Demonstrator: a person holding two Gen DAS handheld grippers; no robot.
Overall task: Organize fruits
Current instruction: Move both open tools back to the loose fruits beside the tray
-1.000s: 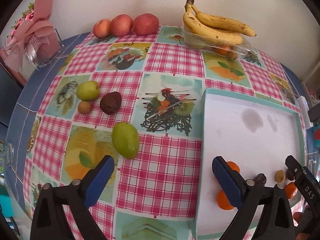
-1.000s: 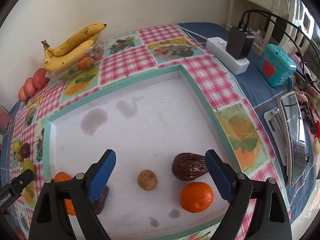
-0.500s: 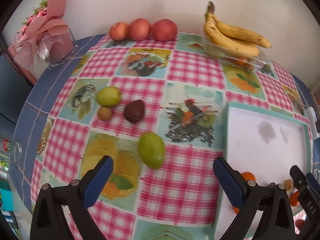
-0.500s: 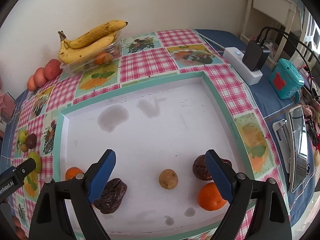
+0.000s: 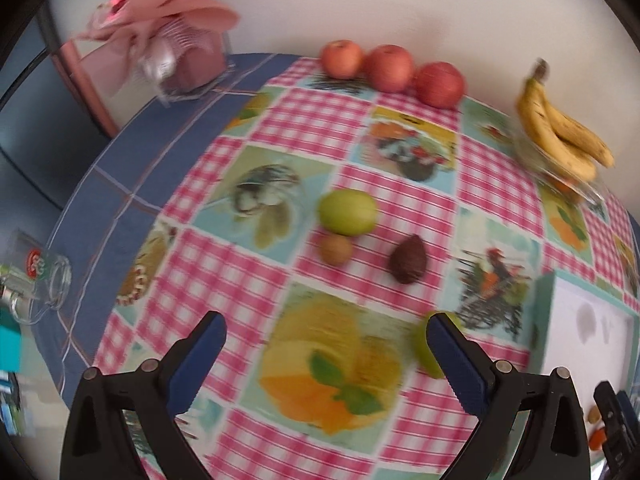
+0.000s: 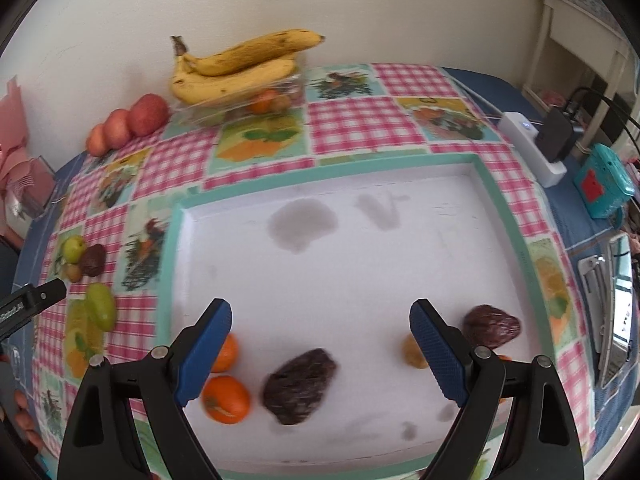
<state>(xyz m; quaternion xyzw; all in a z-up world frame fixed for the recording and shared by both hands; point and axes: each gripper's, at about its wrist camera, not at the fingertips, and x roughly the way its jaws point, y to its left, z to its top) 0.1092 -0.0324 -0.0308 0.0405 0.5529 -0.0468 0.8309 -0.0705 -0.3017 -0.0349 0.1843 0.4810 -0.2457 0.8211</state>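
In the left wrist view my left gripper (image 5: 324,332) stands open and empty above the checked tablecloth. A green mango (image 5: 424,346) lies half hidden behind its right finger. Farther off lie a green apple (image 5: 347,212), a small brown fruit (image 5: 336,249) and a dark pointed fruit (image 5: 408,260). My right gripper (image 6: 322,320) hangs open over the white tray (image 6: 176,264) with the teal rim. In the tray lie two oranges (image 6: 226,398), two dark wrinkled fruits (image 6: 300,380) and a small brown fruit (image 6: 412,354).
Three red apples (image 5: 388,68) and bananas (image 5: 560,132) on a clear box stand by the back wall. A glass mug (image 5: 40,280) and a pink bouquet (image 5: 172,28) are at the left. A power strip (image 6: 532,140), teal box (image 6: 604,184) and phone (image 6: 612,320) lie right of the tray.
My left gripper has swung left, away from the tray, so the mango now sits by its right finger. My right gripper has shifted left over the tray. Both stayed open.
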